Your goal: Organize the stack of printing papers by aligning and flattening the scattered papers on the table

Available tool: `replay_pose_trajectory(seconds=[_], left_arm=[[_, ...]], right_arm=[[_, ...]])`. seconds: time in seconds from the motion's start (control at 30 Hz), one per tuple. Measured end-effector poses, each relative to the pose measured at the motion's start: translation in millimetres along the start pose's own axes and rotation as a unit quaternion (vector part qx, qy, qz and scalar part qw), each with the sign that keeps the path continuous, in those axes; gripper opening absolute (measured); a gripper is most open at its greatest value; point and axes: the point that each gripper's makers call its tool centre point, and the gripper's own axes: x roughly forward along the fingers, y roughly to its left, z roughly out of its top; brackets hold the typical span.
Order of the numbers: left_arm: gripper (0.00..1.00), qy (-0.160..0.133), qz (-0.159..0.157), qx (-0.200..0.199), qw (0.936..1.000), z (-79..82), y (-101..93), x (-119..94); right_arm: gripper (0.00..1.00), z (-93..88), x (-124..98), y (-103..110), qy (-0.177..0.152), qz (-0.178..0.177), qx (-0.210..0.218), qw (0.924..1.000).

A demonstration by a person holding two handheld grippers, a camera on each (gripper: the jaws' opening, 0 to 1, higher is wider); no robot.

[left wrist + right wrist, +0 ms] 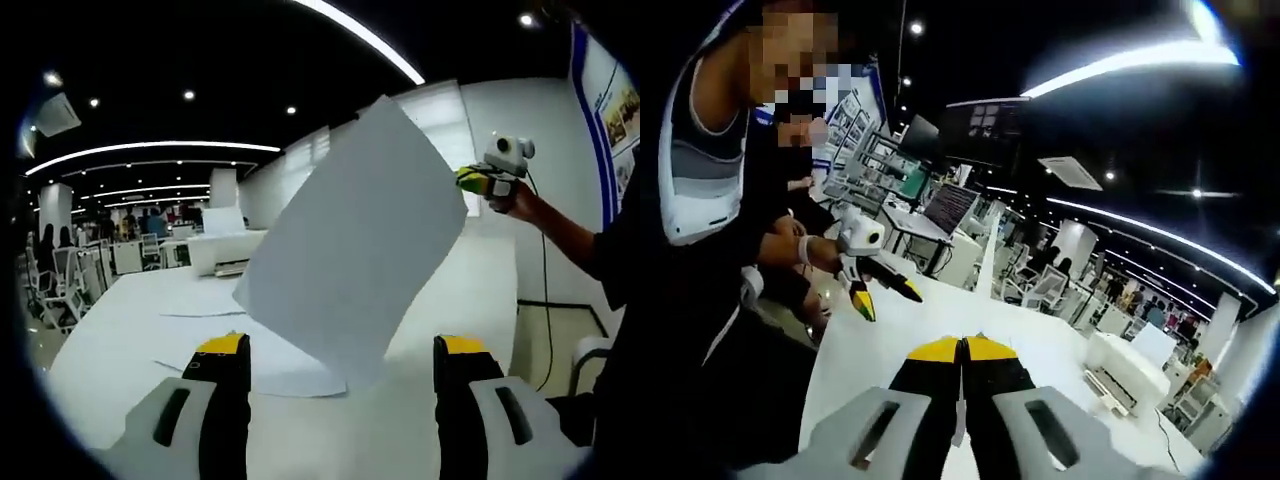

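I am holding one sheet of printing paper [352, 240] up in the air with my right gripper [478, 180], which in the left gripper view shows at the far right, pinching the sheet's upper right corner. In the right gripper view the right gripper's jaws are pressed together on the thin edge of that sheet [986, 262], which rises edge-on straight ahead of them. My left gripper [340, 362] is hanging with its jaws wide apart and nothing between them, low over the white tabletop [120, 340], just below the sheet's hanging lower corner.

The rest of the scattered papers [285, 365] are lying flat on the tabletop under and beyond the lifted sheet, overlapping loosely, with another sheet [205, 298] a little farther off to the left. A white printer [225, 250] is standing at the far end.

As I judge it, I am carrying this sheet over to lay on the others. To do it well I should lower it slowly, letting the free corner touch first, line its edges up with the papers below, and use the left gripper to steady and press it flat before letting go.

My right hand [515, 200] is raised with the forearm reaching in from the right; my left hand [805, 250] is held low and forward.
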Motion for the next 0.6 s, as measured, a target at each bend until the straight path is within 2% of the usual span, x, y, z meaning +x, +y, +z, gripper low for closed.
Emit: replay_pose_trajectory(seconds=[0.37,0.6], left_arm=[[0.78,-0.017,0.015,0.005,0.9997,10.1,7.5,-5],[0.78,-0.025,0.025,0.017,0.9992,17.8,11.7,-10]], right_arm=[[0.0,31.0,6,18,-0.005,0.041,-0.042,0.9983],[0.0,41.9,8,27,-0.01,0.059,-0.055,0.9967]])
